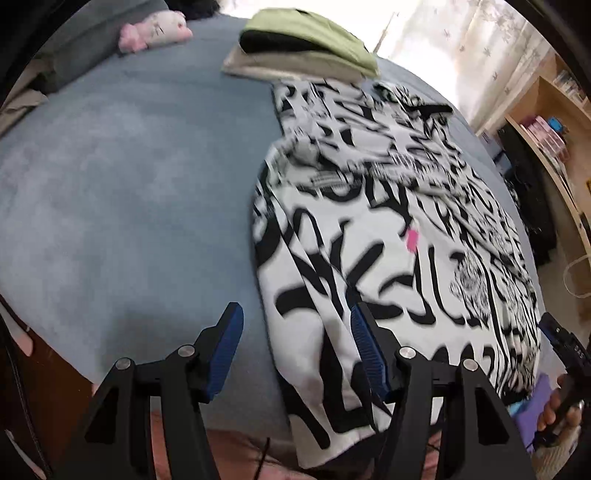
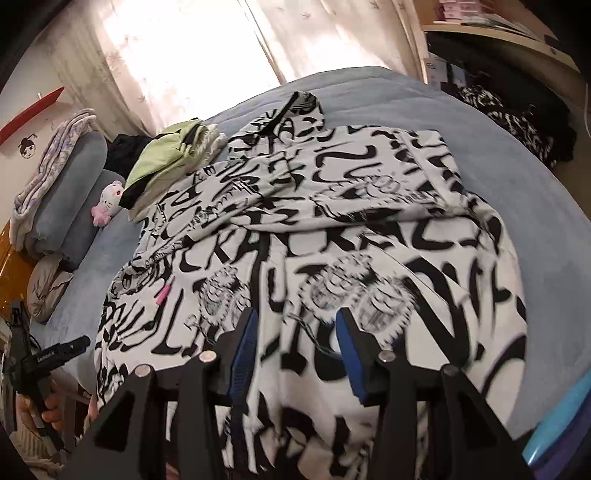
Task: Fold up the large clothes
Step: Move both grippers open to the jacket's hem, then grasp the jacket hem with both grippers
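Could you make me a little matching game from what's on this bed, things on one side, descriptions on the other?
Things:
1. garment
2. folded pile
3. plush toy
4. bedspread

Descriptions:
A. plain blue-grey, under everything
B. pink and white, beside the pillows
C. white with black graffiti print, spread out
D. light green on top, stacked at the garment's far end

Pairs: 1-C, 2-D, 3-B, 4-A

Both the left hand-held gripper and the right hand-held gripper hang open over the garment's near edge.
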{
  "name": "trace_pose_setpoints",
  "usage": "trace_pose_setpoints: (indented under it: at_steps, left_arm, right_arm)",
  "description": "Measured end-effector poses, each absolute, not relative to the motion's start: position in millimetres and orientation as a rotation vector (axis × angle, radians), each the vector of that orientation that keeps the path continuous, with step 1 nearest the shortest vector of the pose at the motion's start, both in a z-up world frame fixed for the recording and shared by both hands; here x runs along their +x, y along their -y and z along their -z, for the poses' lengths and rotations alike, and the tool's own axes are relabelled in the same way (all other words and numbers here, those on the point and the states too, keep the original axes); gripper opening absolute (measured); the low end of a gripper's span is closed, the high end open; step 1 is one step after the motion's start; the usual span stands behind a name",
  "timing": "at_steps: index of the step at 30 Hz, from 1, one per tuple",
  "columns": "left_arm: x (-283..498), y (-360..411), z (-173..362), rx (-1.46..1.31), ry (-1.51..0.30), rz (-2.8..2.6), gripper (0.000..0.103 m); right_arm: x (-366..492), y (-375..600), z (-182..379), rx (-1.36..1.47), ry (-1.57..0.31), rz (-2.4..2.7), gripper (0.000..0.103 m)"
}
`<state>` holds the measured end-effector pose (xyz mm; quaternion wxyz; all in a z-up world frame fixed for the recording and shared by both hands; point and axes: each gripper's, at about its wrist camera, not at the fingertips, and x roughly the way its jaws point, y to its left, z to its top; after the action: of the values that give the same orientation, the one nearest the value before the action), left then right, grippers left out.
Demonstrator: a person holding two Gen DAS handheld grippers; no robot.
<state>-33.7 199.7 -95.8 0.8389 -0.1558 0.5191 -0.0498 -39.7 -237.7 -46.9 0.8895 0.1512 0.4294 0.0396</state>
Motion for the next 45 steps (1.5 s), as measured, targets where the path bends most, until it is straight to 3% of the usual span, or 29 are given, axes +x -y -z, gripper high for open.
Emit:
trace_pose_setpoints:
  at_steps: [5,15,25,26,28,29,32,36,39,42,43,44,45]
  left_arm:
    - [-36.0,-184.1,113.8,-0.303,-1.129,0.136,0.06]
    - [-28.4,-172.5,130.7,-0.318,-1.112,0.17,0.082]
    - [-25.3,-169.5,135.5,-0.313,-1.066,0.203,0.083]
    - [-25.5,-170.0,136.0,-0.317,-1.062,0.204,0.082]
    - [-27.2,-170.5,134.8,-0.317,-1.053,0.207,0.066]
    - [-28.5,-171.2,133.5,-0.321,-1.054,0.209,0.054]
    - [-33.9,-178.7,132.9,-0.371,-1.062,0.235,0.041]
    - [-36.5,-185.9,136.4,-0.428,-1.076,0.259,0.042]
    - [-35.0,-179.7,138.5,-0.413,-1.085,0.287,0.055]
    - [-32.5,-165.4,139.3,-0.347,-1.078,0.284,0.055]
    - [-32.1,-160.1,138.5,-0.325,-1.073,0.276,0.051]
    - [-32.1,-155.2,136.6,-0.315,-1.065,0.286,0.031]
    - [-31.8,-152.3,134.2,-0.323,-1.063,0.287,0.018]
  right_arm:
    - [-59.9,265.7,48.5,0.322,-0.892,-0.023,0.052]
    - [-106.1,357.6,61.5,0.425,-0.932,0.136,0.052]
    - [-108.1,355.4,104.2,0.51,-0.958,-0.036,0.053]
    - [-105.6,354.4,104.8,0.506,-0.945,-0.055,0.049]
    - [-103.2,353.1,104.3,0.516,-0.935,-0.089,0.037]
    - [-102.5,351.3,102.0,0.516,-0.927,-0.105,0.032]
    - [-105.1,349.3,95.2,0.509,-0.895,-0.127,0.028]
    - [-106.9,351.1,94.1,0.533,-0.878,-0.163,0.027]
    - [-101.2,351.3,102.1,0.552,-0.901,-0.172,0.027]
    - [-94.0,348.7,113.6,0.55,-0.922,-0.173,0.027]
    - [-90.7,347.6,117.5,0.557,-0.928,-0.166,0.027]
    - [-88.7,346.5,118.8,0.561,-0.93,-0.154,0.025]
    - [-88.5,345.8,118.2,0.558,-0.928,-0.145,0.023]
